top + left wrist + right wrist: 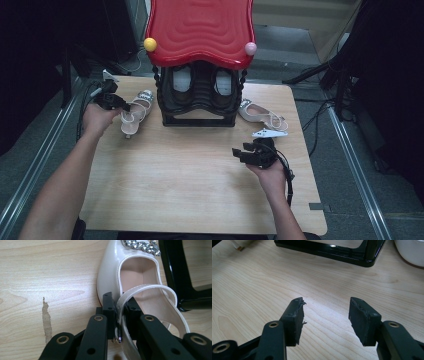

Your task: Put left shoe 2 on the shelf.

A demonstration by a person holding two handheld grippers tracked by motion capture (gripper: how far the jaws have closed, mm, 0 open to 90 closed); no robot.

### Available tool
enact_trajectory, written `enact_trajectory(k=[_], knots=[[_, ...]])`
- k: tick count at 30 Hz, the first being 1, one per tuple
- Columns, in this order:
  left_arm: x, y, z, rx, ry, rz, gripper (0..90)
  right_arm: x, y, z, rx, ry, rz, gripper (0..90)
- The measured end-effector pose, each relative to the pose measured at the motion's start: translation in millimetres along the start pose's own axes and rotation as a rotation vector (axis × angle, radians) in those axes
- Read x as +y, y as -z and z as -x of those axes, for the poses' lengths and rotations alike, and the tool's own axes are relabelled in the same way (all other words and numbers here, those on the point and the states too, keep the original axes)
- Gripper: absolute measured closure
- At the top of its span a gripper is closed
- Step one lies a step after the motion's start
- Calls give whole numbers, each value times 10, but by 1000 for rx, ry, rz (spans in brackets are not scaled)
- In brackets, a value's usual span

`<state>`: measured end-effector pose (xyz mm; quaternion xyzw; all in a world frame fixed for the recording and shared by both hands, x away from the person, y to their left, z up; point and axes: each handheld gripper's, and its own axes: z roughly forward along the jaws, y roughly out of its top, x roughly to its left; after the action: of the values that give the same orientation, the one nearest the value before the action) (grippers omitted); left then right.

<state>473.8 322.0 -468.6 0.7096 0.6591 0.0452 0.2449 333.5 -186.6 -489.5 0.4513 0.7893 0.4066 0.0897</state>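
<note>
A white heeled shoe (134, 114) with a sparkly buckle lies on the wooden table (190, 175), left of a black shoe rack (200, 107). My left gripper (122, 106) is shut on the shoe's ankle strap. In the left gripper view the strap (147, 288) is pinched between the pads of that gripper (120, 302), above the shoe's open inside (140, 272). A matching white shoe (262, 116) lies right of the rack. My right gripper (237, 152) hovers in front of it, open, with bare table between its pads (325, 312).
The rack has a wavy red top (200, 30) with a yellow ball (150, 44) and a pink ball (250, 48); two shoes (182, 80) sit inside it. Its black base (337, 252) lies ahead of my right gripper. Metal rails flank the table.
</note>
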Motion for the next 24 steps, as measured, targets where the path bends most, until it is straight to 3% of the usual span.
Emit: enact_trajectory(k=[4,6,7,24], knots=[[5,60,7,-23,44,35,831,0,-4,-3,1,4,0,471],[26,121,2,-27,37,41,831,2,-1,-3,1,5,2,471],[42,164,-16,-29,4,19,831,3,4,-3,2,1,2,471],[294,820,113,-46,5,83,830,61,-36,-17,20,15,7,471]])
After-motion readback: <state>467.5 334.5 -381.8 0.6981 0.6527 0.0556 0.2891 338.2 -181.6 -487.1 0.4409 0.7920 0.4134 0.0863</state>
